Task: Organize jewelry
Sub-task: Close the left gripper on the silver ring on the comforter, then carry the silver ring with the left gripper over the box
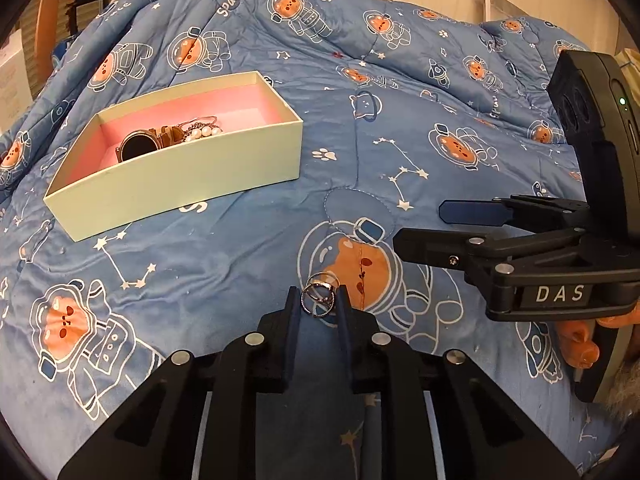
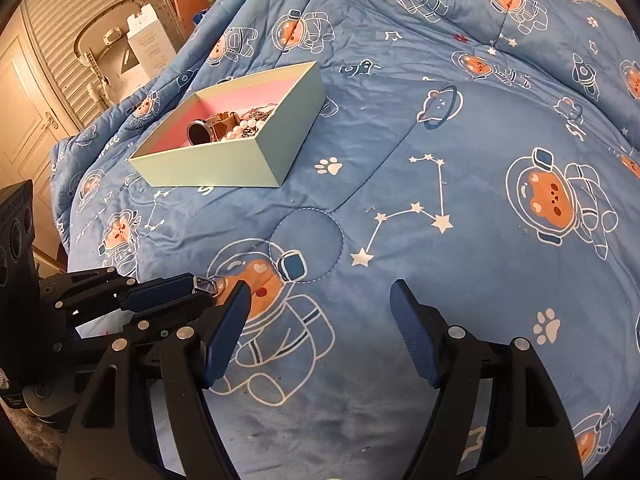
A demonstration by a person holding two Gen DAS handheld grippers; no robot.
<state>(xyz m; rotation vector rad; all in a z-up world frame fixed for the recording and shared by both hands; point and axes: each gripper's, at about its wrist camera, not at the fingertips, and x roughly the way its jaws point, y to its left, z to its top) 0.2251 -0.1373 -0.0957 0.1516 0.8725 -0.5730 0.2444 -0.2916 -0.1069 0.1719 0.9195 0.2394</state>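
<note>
While the left gripper (image 1: 319, 298) is pinching the silver rings (image 1: 319, 295) near the bed's (image 1: 240, 248) front edge, the right gripper (image 2: 320, 304) is hovering spread and empty; a level carry to the box (image 1: 176, 184) suits best.

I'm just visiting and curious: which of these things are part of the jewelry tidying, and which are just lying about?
Part of the job:
- rings, pinched in the left claw
- box with pink lining
- watch and pearls, already in the box
- right claw, open and empty

Just lying about:
- blue astronaut quilt
- white carton by the slatted doors
</note>
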